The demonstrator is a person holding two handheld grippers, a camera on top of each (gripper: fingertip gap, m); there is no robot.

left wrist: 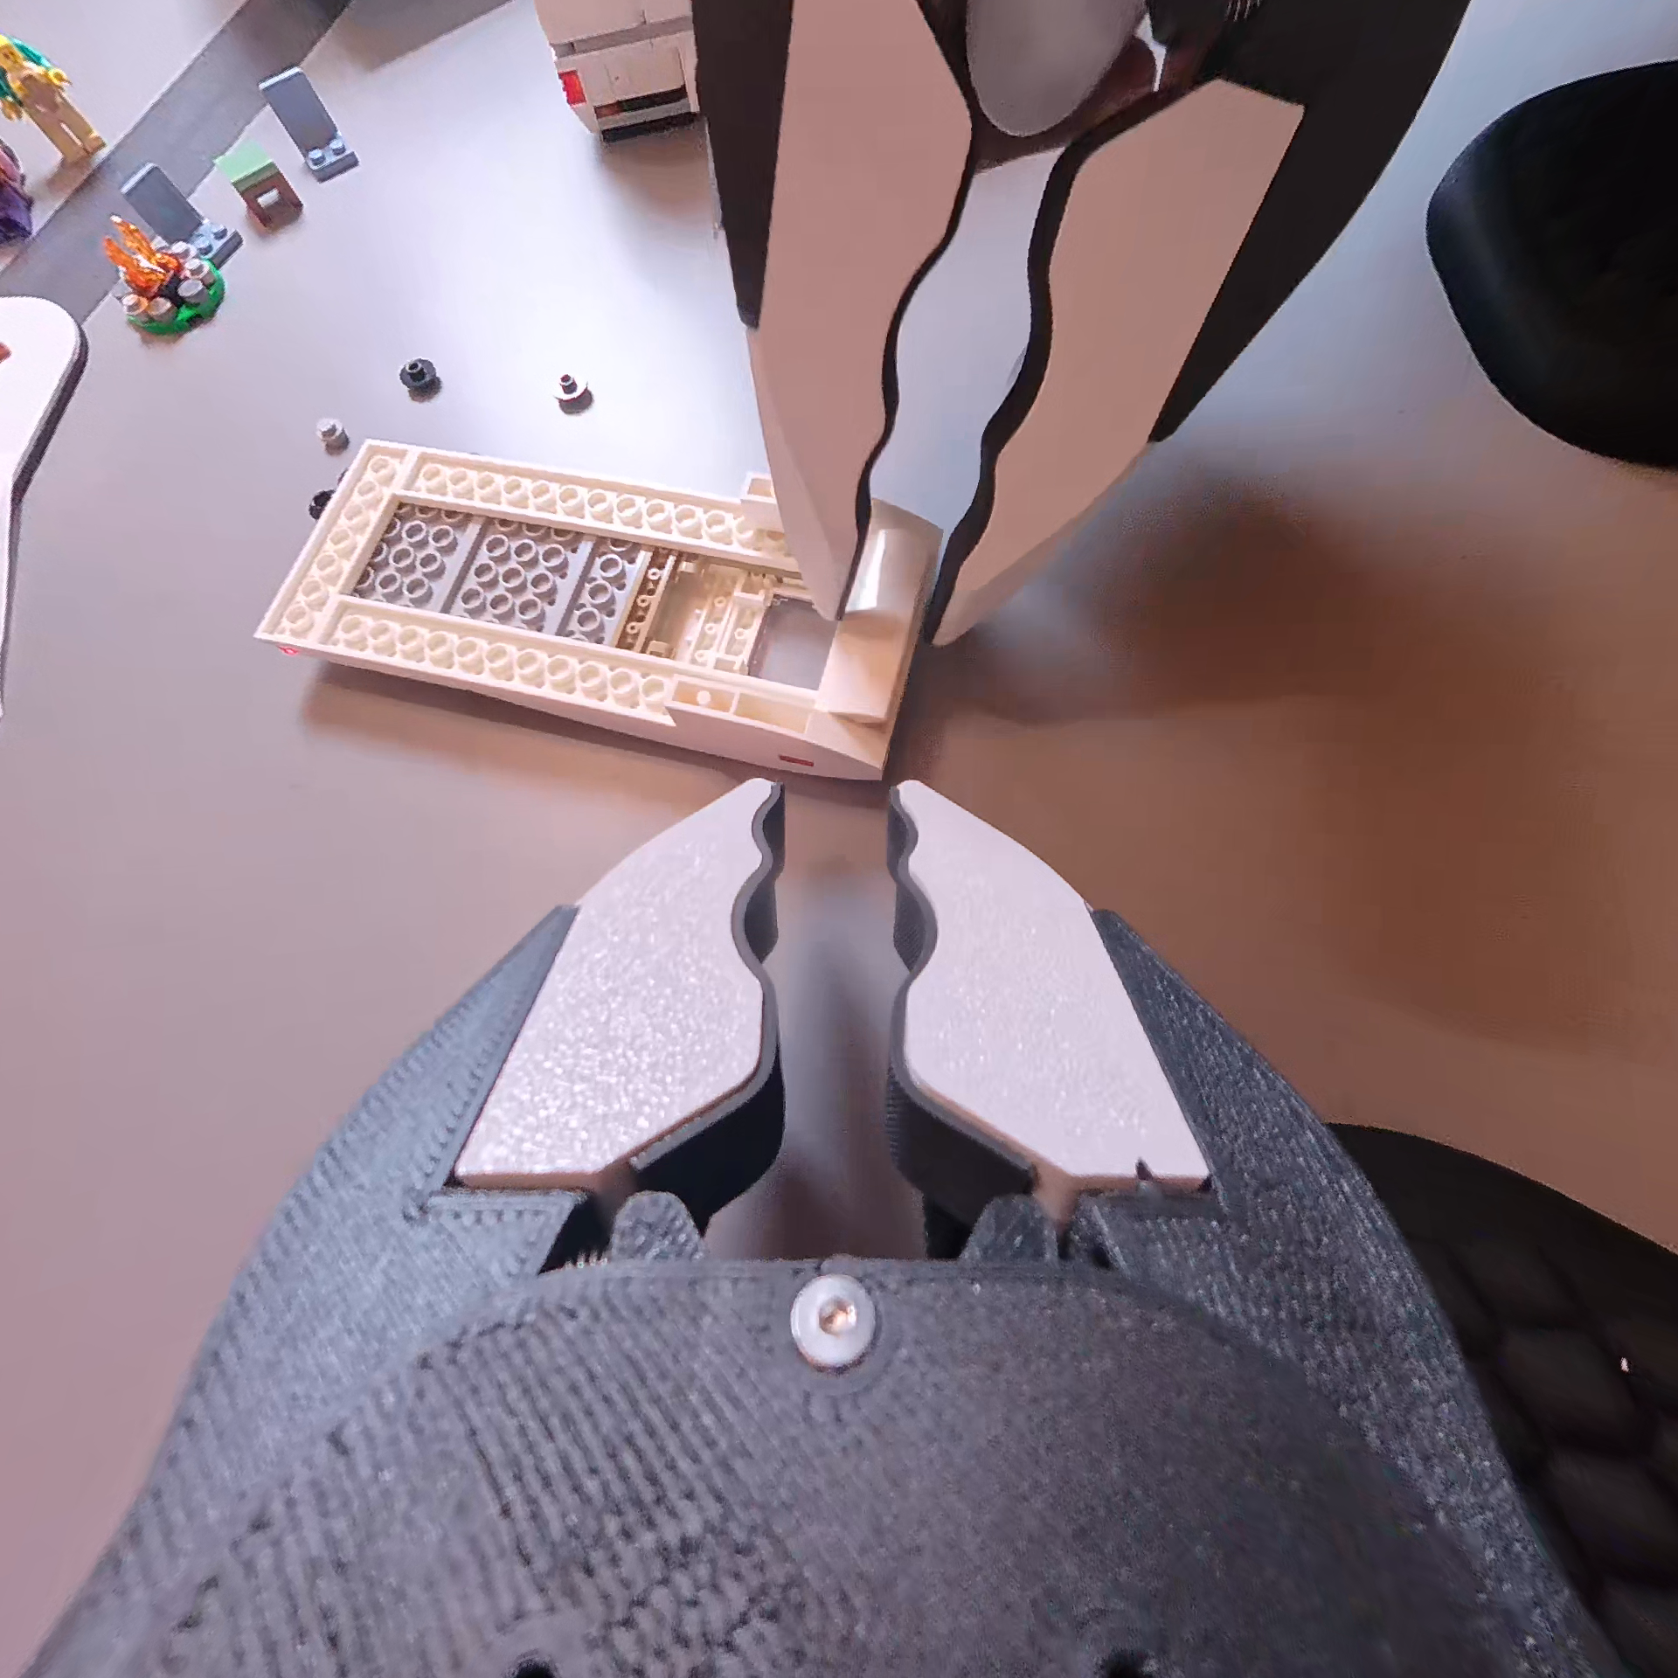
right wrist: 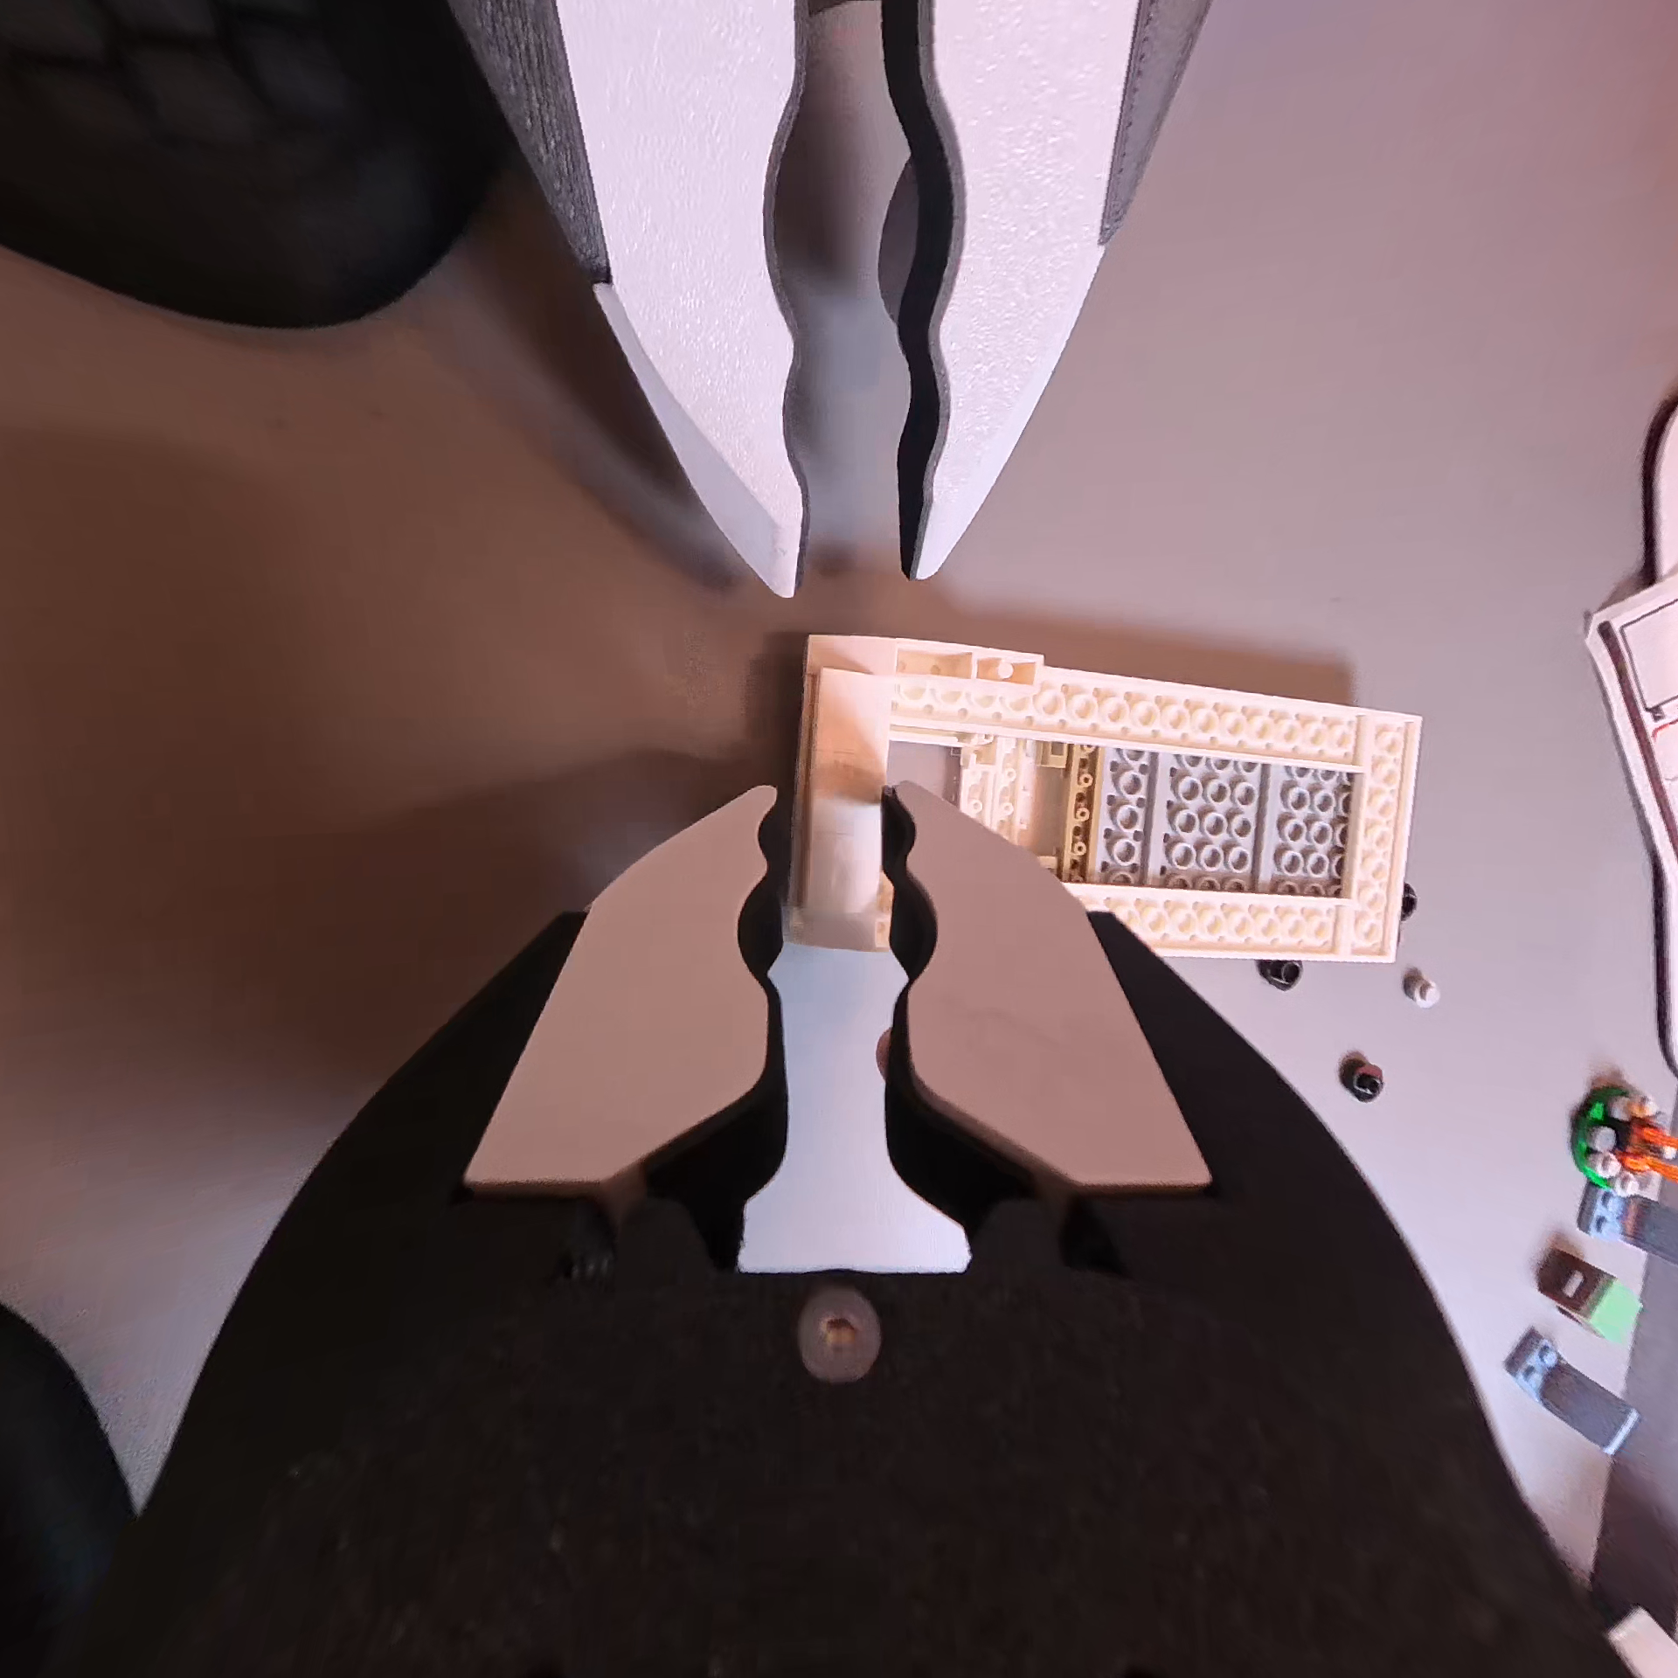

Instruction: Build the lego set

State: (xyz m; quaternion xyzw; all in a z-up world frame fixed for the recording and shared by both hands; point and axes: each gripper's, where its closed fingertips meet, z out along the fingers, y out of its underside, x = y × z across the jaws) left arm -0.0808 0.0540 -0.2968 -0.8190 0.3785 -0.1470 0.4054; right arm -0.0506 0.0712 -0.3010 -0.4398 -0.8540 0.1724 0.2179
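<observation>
A white brick structure (left wrist: pixel 545 581) with grey plates inside lies upside down on the brown table (left wrist: pixel 272 908); it also shows in the right wrist view (right wrist: pixel 1180 708). My left gripper (left wrist: pixel 835 799) is open and empty, its tips just short of the structure's near corner; it also shows in the right wrist view (right wrist: pixel 853 581). My right gripper (right wrist: pixel 831 799) straddles the structure's smooth end piece (right wrist: pixel 840 863). One finger is inside the frame and one outside. In the left wrist view the right gripper (left wrist: pixel 885 626) shows a slim gap at the outer finger, so it is open.
Small round studs (left wrist: pixel 419 374) (left wrist: pixel 570 390) lie behind the structure. A campfire build on a green plate (left wrist: pixel 172 291), grey pieces (left wrist: pixel 300 118) and a green-brown block (left wrist: pixel 263 186) sit far left. A white brick vehicle (left wrist: pixel 626 73) stands at the back. A black chair (left wrist: pixel 1562 272) is right; a booklet (right wrist: pixel 1643 690). Some 4 centimeters of space lies between my two pairs of fingers.
</observation>
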